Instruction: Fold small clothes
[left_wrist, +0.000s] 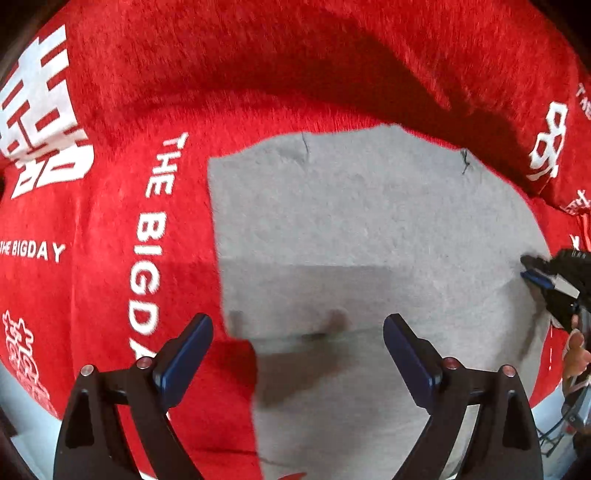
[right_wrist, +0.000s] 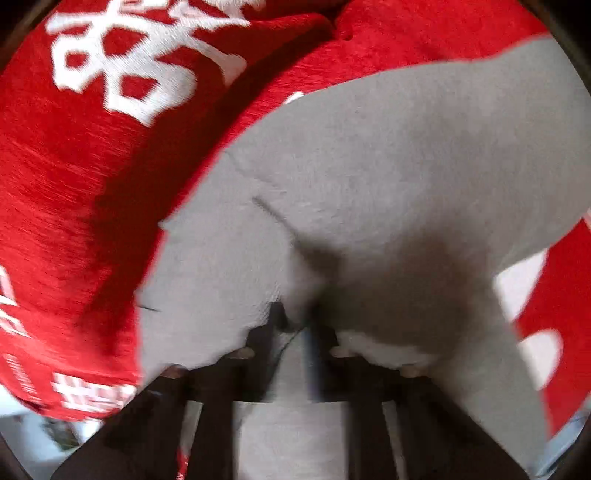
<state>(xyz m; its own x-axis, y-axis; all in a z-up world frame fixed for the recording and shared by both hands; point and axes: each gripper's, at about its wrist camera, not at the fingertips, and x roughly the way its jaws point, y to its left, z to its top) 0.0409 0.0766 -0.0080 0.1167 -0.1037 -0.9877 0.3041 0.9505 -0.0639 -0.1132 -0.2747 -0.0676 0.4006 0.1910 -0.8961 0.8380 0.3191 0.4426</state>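
My left claw sits nearest the lens, its two blue pads spread wide with nothing between them, hovering just over the near edge of the grey cloth. That cloth lies on the red blanket, the one printed with white letters, and it already shows a straight horizontal crease and a doubled near part, so I judge at least one fold is made. How many remain I can only guess: the piece looks broad, with its near-left corner stepped and uneven, so I'd say a further fold and some squaring-up are left. My right claw is in that wrist's blurred view, jaws drawn nearly together with grey cloth bunched and puckered right at the tips; it seems to have pinched an edge, though the smear makes that less than certain. From the left wrist I see the right claw at the cloth's right edge, touching it. The red blanket fills everything around the cloth.
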